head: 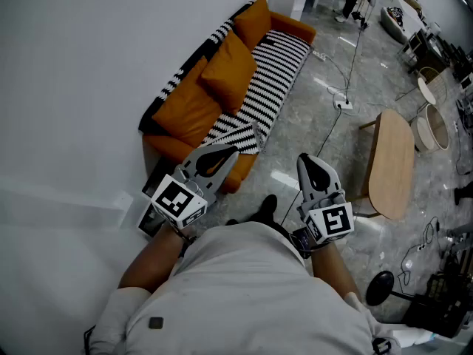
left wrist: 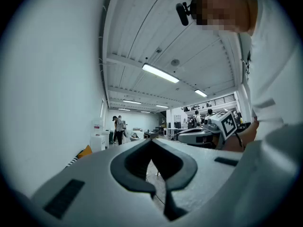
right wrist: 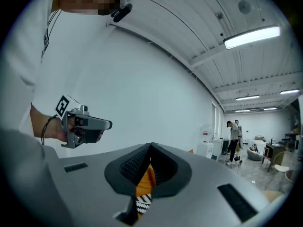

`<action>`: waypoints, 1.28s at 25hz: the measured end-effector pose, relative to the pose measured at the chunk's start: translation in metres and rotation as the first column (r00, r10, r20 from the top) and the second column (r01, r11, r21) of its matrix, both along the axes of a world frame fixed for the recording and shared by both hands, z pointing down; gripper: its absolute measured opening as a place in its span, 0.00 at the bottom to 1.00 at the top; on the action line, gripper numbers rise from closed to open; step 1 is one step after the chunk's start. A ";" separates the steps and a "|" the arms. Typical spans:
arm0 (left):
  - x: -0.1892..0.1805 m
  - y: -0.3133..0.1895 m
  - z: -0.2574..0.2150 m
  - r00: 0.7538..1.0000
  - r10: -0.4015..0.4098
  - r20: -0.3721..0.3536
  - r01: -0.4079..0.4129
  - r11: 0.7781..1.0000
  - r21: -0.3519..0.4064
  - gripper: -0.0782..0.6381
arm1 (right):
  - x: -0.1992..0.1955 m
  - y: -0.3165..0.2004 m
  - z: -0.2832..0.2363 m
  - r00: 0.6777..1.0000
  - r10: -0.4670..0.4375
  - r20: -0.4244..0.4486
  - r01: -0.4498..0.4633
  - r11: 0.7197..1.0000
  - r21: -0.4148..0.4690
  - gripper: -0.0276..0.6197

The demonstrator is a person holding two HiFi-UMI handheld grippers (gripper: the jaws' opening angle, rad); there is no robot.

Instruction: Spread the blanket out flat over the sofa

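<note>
While the person stands on the grey floor (head: 318, 117) at the near end of the orange sofa (head: 185, 109), the black-and-white striped blanket (head: 277, 69) lies along its seat. The blanket's near end is rumpled by the armrest, and more stripes show along the backrest top. Two orange cushions (head: 229, 69) lean against the back, on the blanket. Just in front of the sofa's near end, the left gripper (head: 230, 152) is held level, its fingers (left wrist: 142, 148) together at the tips with nothing between them. Beside it and apart, the right gripper (head: 307, 158) also points level, its fingers (right wrist: 163, 167) closed and empty; sofa and blanket show far off through their gap. Farther right stands a low wooden table (head: 392, 161).
</note>
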State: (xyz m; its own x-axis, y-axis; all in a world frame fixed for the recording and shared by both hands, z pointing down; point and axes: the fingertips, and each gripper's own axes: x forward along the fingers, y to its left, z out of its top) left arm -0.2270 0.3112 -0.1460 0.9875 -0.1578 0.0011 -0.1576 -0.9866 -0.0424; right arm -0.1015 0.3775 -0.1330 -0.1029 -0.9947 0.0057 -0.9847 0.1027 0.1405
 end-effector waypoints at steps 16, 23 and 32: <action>0.024 -0.023 0.020 0.999 -0.024 0.030 0.025 0.999 -0.030 0.12 | 0.034 -0.020 0.016 1.000 0.003 0.030 -0.002 1.000 -0.012 0.09; 0.072 -0.045 0.031 0.996 -0.071 0.047 0.074 0.996 -0.059 0.12 | 0.091 -0.030 0.031 0.998 -0.008 0.061 0.010 0.999 -0.036 0.09; 0.158 -0.075 0.050 0.990 -0.124 0.072 0.129 0.990 -0.064 0.12 | 0.186 -0.066 0.050 0.994 -0.079 0.081 0.084 0.995 -0.061 0.09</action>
State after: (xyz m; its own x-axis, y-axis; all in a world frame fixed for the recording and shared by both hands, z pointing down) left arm -0.0690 0.2365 -0.0956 0.9569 -0.2785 0.0827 -0.2802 -0.9599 0.0096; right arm 0.0847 0.3116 -0.0828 -0.1858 -0.9809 0.0582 -0.9805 0.1890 0.0537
